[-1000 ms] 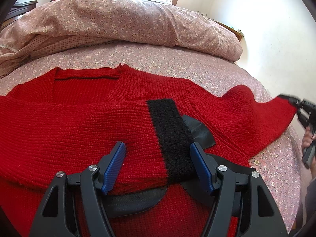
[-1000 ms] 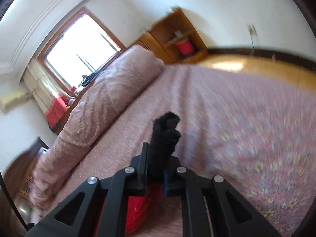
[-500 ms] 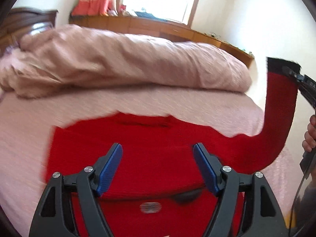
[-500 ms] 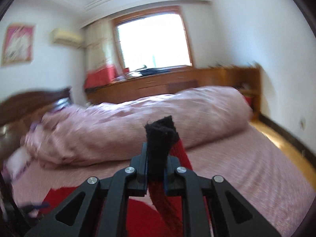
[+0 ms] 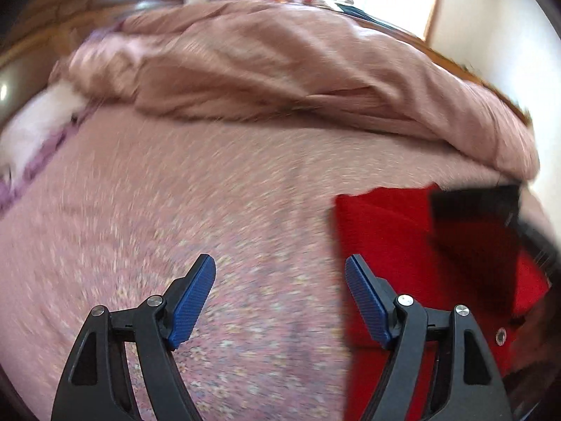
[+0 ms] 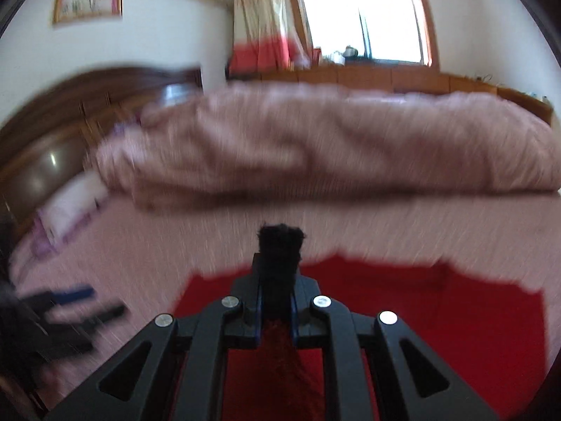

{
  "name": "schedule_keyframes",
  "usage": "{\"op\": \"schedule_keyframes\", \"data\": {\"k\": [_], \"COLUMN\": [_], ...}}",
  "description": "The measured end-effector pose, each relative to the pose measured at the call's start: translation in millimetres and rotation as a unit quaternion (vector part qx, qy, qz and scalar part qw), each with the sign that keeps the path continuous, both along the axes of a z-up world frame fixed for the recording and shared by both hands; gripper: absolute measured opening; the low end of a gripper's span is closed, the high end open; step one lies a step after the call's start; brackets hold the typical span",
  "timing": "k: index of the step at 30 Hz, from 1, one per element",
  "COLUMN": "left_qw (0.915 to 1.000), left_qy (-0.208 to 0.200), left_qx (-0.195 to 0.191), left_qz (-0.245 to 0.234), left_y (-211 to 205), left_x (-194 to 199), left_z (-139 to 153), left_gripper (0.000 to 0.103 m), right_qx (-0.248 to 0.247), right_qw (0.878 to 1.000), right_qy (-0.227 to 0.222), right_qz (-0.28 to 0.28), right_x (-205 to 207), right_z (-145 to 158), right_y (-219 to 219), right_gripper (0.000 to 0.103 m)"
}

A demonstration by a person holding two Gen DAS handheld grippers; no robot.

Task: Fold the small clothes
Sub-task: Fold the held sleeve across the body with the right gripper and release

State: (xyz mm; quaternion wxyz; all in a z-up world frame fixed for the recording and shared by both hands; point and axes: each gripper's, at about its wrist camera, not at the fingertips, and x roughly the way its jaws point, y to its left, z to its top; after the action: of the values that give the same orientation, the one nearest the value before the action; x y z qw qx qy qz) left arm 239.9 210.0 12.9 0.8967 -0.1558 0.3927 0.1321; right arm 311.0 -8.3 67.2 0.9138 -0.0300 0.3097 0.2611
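Observation:
A red knit sweater (image 6: pixel 403 298) lies on the pink floral bed sheet (image 5: pixel 175 193). In the left wrist view it (image 5: pixel 385 238) shows at the right, blurred. My right gripper (image 6: pixel 278 263) is shut on the sweater sleeve's black cuff (image 6: pixel 280 242), held above the sweater body; the cuff also shows in the left wrist view (image 5: pixel 473 200). My left gripper (image 5: pixel 280 291) is open and empty over bare sheet, left of the sweater's edge. It appears blurred at the left of the right wrist view (image 6: pixel 70 305).
A rolled pink duvet (image 5: pixel 298 70) lies across the far side of the bed. A white pillow (image 5: pixel 38 126) sits at the far left by the dark wooden headboard (image 6: pixel 52 133). A window and low wooden cabinet stand behind.
My left gripper swung left off the sweater to bare sheet. My right gripper carried the cuffed sleeve up and inward over the sweater body.

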Motion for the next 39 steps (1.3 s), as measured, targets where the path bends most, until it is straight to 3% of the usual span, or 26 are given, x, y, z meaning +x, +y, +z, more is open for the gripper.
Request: {"op": "schedule_keyframes", "data": {"k": [3,7,9,11,14,17,20,23,27,29,30,32,34,36,37,39], "left_qw": [0.9992,0.9998,0.9999,0.9999,0.9997,0.9995,0.9991,0.9978,0.9944,0.9923,0.9919,0.9915,0.991,0.9921,0.9923,0.992], "left_qy": [0.01,-0.009,-0.007,0.004,0.014,0.008,0.003,-0.002,0.027,0.057,0.069,0.089,0.098,0.086,0.077,0.067], "left_qx": [-0.037,-0.02,-0.006,-0.004,-0.01,-0.007,-0.009,-0.026,-0.056,-0.063,-0.061,-0.053,-0.044,-0.026,-0.024,-0.025], "left_qz": [0.005,-0.003,-0.008,-0.014,-0.02,-0.029,-0.04,-0.061,-0.086,-0.09,-0.087,-0.079,-0.08,-0.087,-0.094,-0.104], "left_y": [13,7,1,-5,-12,-24,-37,-52,-72,-82,-86,-90,-95,-101,-103,-108], "left_x": [4,4,2,5,12,17,23,35,56,68,73,84,93,94,93,93], "left_z": [-4,6,4,-1,-4,5,16,26,16,0,-6,-17,-26,-24,-20,-15], "left_gripper": [0.072,0.072,0.072,0.072,0.072,0.072,0.072,0.072,0.072,0.072,0.072,0.072,0.072,0.06,0.036,0.02], "right_qx": [-0.034,-0.017,-0.005,0.008,0.049,0.076,0.051,0.003,-0.073,-0.055,-0.028,0.021,0.023,-0.007,-0.029,-0.056], "right_qw": [0.999,0.999,0.999,0.998,0.994,0.988,0.991,0.997,0.996,0.992,0.987,0.984,0.986,0.988,0.986,0.982], "right_qy": [0.02,0.041,0.046,0.058,0.077,0.09,0.065,0.044,0.032,0.059,0.098,0.124,0.117,0.114,0.121,0.145], "right_qz": [-0.011,-0.02,-0.012,0.012,0.058,0.097,0.105,0.069,-0.033,-0.099,-0.123,-0.126,-0.12,-0.107,-0.107,-0.111], "right_x": [5,12,13,15,8,-5,-15,-11,6,20,32,45,48,50,53,57], "right_z": [-34,-43,-42,-43,-34,-13,10,26,20,7,1,-2,-3,-10,-17,-33], "right_y": [2,-1,-2,4,-1,-24,-63,-120,-213,-261,-279,-294,-289,-274,-267,-258], "right_gripper": [0.012,0.014,0.02,0.041,0.059,0.059,0.059,0.06,0.06,0.059,0.058,0.056,0.056,0.056,0.056,0.043]}}
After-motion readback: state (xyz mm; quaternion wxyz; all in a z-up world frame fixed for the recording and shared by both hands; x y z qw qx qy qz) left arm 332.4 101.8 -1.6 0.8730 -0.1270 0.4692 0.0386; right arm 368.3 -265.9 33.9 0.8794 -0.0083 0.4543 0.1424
